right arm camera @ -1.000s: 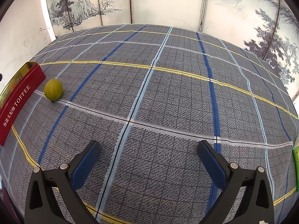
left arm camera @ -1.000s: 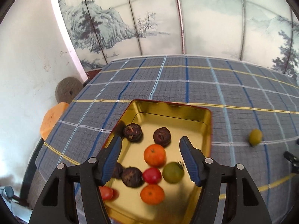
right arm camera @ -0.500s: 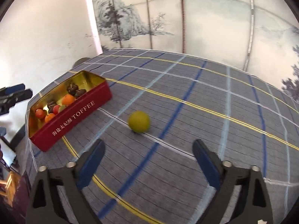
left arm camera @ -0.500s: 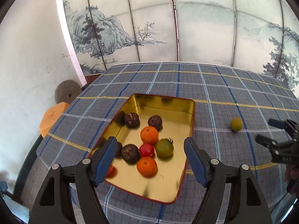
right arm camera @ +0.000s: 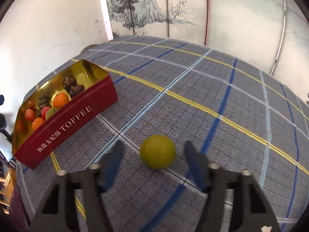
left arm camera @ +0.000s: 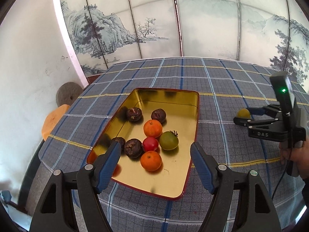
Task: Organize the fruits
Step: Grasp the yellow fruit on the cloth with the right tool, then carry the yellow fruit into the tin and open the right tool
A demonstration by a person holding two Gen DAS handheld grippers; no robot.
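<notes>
The yellow-green fruit (right arm camera: 157, 151) sits alone on the plaid surface (right arm camera: 222, 89), between the right gripper's (right arm camera: 154, 154) spread jaws, untouched. The red toffee tin (left arm camera: 190, 133) nearby holds the other fruit, and the left gripper (left arm camera: 155, 150) hangs over it, jaws apart.

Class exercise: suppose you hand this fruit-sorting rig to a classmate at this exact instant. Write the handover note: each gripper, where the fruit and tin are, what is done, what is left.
Left gripper: open, empty, hovering over the near end of the toffee tin.
Right gripper: open, fingers either side of the yellow-green fruit, not closed on it.
Done: oranges, tomatoes and dark fruits lie in the tin.
Left: that fruit sits alone on the plaid cloth, right of the tin. Close on it, lift, and place it in the tin.
</notes>
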